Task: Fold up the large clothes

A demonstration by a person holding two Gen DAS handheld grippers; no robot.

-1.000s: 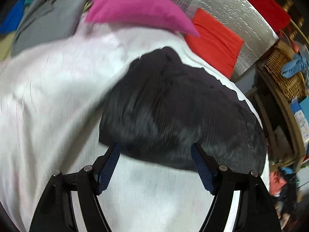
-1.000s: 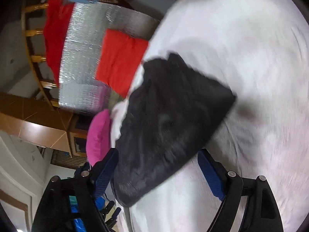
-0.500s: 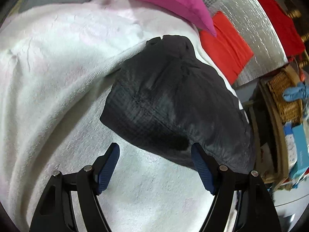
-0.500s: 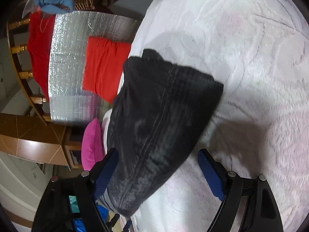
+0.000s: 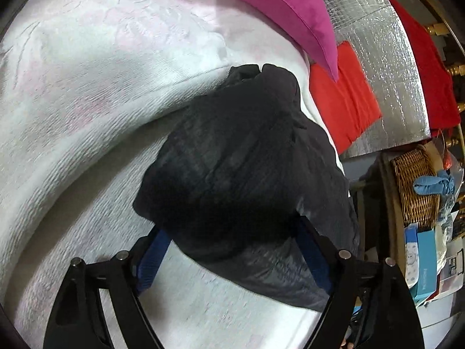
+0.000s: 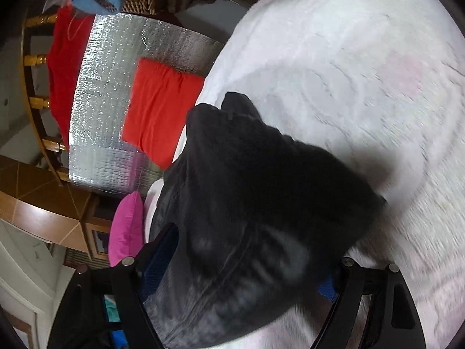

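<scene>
A folded black garment [image 5: 247, 174] lies on a white bedspread [image 5: 87, 93]. It also shows in the right wrist view [image 6: 261, 218]. My left gripper [image 5: 232, 258] is open, its blue-padded fingers either side of the garment's near edge, which covers the fingertips. My right gripper [image 6: 241, 273] is open too, its jaws spread around the garment's other end, which fills the gap between them and hides most of both pads.
A magenta pillow [image 5: 279, 8] and an orange-red cushion [image 5: 345, 99] lie at the head of the bed against a silver quilted panel [image 5: 386, 58]. A wicker basket [image 5: 418, 186] and boxes [image 5: 424, 264] stand beside the bed. Bedspread [image 6: 363, 58] stretches to the right.
Both grippers have moved in on the black garment, which now reaches between their open fingers. Half a second ago it lay just ahead of the fingertips.
</scene>
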